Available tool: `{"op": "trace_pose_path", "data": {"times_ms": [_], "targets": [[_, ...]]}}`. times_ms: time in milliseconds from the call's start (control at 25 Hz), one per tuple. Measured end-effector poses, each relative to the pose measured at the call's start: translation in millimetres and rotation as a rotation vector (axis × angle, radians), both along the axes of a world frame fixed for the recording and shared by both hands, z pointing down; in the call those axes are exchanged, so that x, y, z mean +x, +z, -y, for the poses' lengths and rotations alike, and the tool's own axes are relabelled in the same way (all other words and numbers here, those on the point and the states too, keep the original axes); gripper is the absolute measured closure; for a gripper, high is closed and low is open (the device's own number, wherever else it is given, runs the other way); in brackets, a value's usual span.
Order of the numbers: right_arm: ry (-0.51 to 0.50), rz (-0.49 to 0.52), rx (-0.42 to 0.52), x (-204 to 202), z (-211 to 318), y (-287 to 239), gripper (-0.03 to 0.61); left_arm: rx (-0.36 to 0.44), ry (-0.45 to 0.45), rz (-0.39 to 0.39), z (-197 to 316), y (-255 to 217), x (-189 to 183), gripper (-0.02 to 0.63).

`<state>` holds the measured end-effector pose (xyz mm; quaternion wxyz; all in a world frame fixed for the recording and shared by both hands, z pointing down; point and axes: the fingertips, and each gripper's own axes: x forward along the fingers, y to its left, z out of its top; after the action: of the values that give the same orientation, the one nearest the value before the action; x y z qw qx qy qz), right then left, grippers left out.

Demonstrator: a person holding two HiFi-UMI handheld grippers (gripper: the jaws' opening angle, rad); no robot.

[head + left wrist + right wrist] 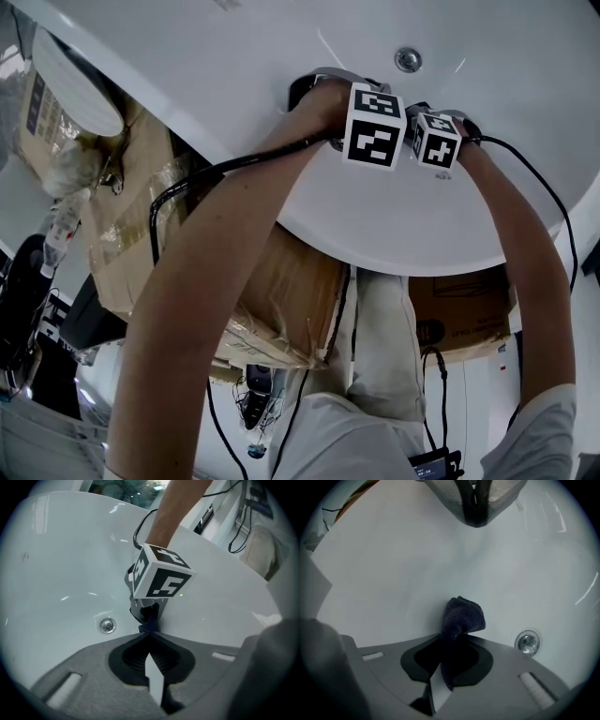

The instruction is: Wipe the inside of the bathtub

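Pinching tight with the right gripper (457,638), jaws closed on a dark cloth (463,616) pressed against the white inside of the bathtub (393,564), near a small round metal fitting (528,642), and holding the left gripper (150,635) just beside that cloth, jaws together with nothing between.

The left gripper (149,637) has its jaws together with nothing between them. Just beyond their tips is the right gripper (148,617), with a dark cloth (150,626) beneath it. To the left, a metal fitting (107,625) sits in the white tub (56,564).
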<state>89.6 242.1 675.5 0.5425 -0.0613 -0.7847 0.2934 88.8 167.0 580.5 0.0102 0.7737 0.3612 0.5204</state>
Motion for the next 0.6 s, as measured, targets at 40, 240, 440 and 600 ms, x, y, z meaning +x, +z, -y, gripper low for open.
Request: {"op": "trace_pose_path", "data": {"times_ms": [40,240,440,600], "targets": [[-0.002,0.001,-0.002,-1,-3,-4,0.532,0.0,0.002,-0.001,-2,-2,0,0.617],[-0.006,0.011,-0.011,-6,-10,-23,0.532,0.009,0.007,0.0,-6,-13,0,0.617],[-0.024,0.04,-0.008,-12,-19,-39,0.532,0.015,0.026,-0.009,-12,-22,0,0.617],[-0.013,0.031,-0.011,-12,-20,-48,0.532,0.015,0.013,0.0,-11,-31,1,0.617]]}}
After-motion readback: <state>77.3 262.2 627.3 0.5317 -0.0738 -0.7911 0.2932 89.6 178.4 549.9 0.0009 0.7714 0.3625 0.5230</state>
